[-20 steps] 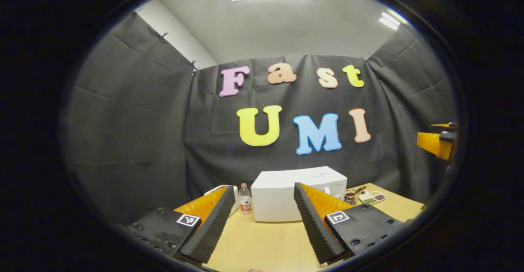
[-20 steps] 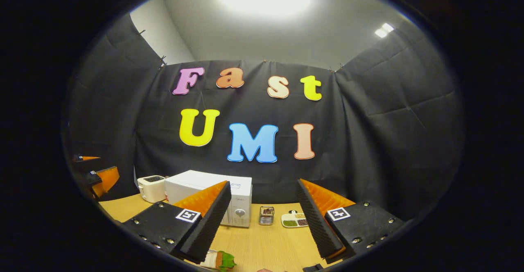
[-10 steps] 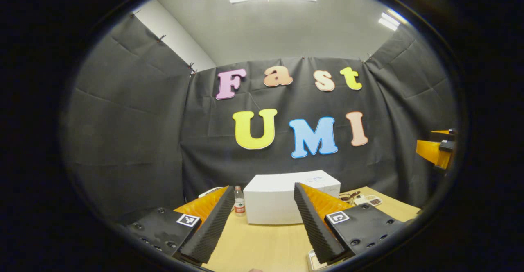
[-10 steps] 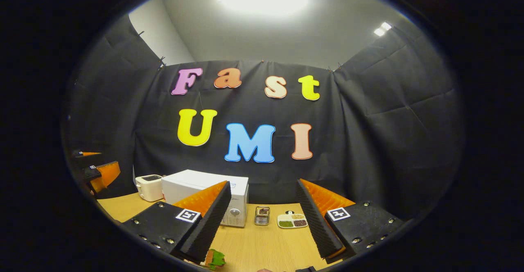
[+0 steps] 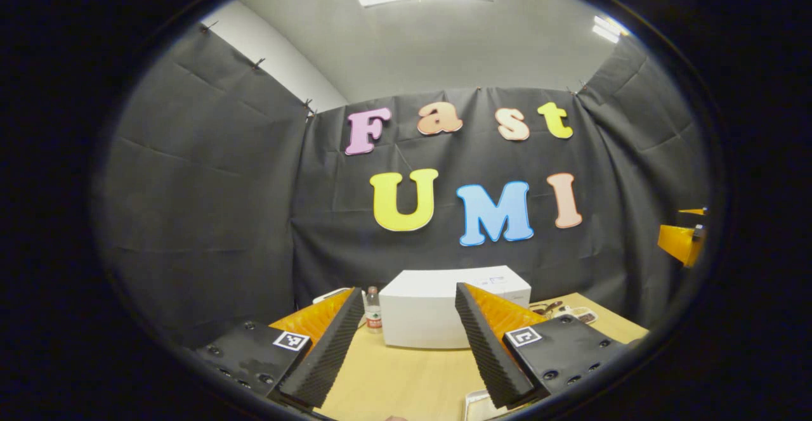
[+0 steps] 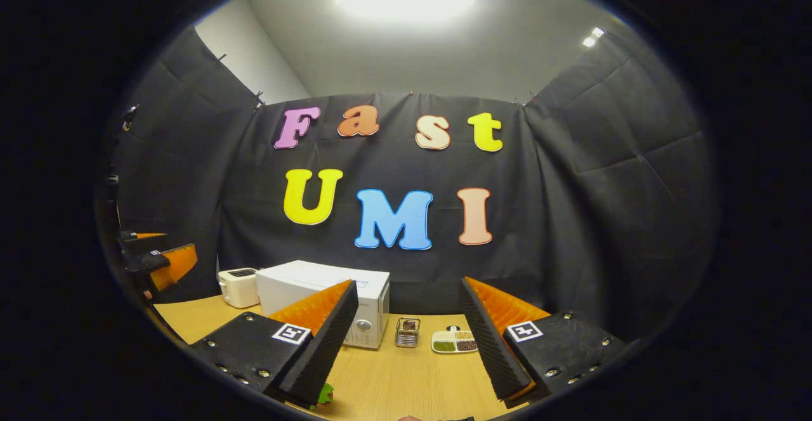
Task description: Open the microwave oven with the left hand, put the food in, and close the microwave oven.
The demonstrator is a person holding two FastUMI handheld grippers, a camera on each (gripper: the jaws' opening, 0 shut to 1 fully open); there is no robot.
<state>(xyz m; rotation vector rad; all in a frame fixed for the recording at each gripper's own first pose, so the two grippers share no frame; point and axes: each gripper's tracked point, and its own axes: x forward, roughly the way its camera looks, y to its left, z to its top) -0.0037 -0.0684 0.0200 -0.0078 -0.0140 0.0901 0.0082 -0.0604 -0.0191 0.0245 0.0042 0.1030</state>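
The white microwave [image 5: 422,310] stands at the back of the wooden table, door shut; in the right gripper view the microwave [image 6: 317,294] shows its knob side. My left gripper [image 5: 407,292] is open and empty, well short of the microwave. A white plate edge [image 5: 477,402] peeks out beside its right finger. My right gripper [image 6: 407,286] is also open and empty. A bit of green food [image 6: 325,394] shows under its left finger. The right gripper [image 5: 682,242] appears at the far right of the left gripper view, and the left gripper [image 6: 158,262] at the far left of the right gripper view.
A water bottle [image 5: 373,310] and a white toaster [image 6: 238,286] stand left of the microwave. To its right are a small metal holder [image 6: 406,332] and a divided dish [image 6: 453,341]. The wooden table [image 6: 406,383] lies bare in front.
Both cameras drew back a little and the microwave looks smaller. The green food slid almost out of sight under the right gripper's finger. A white plate edge came into the left gripper view.
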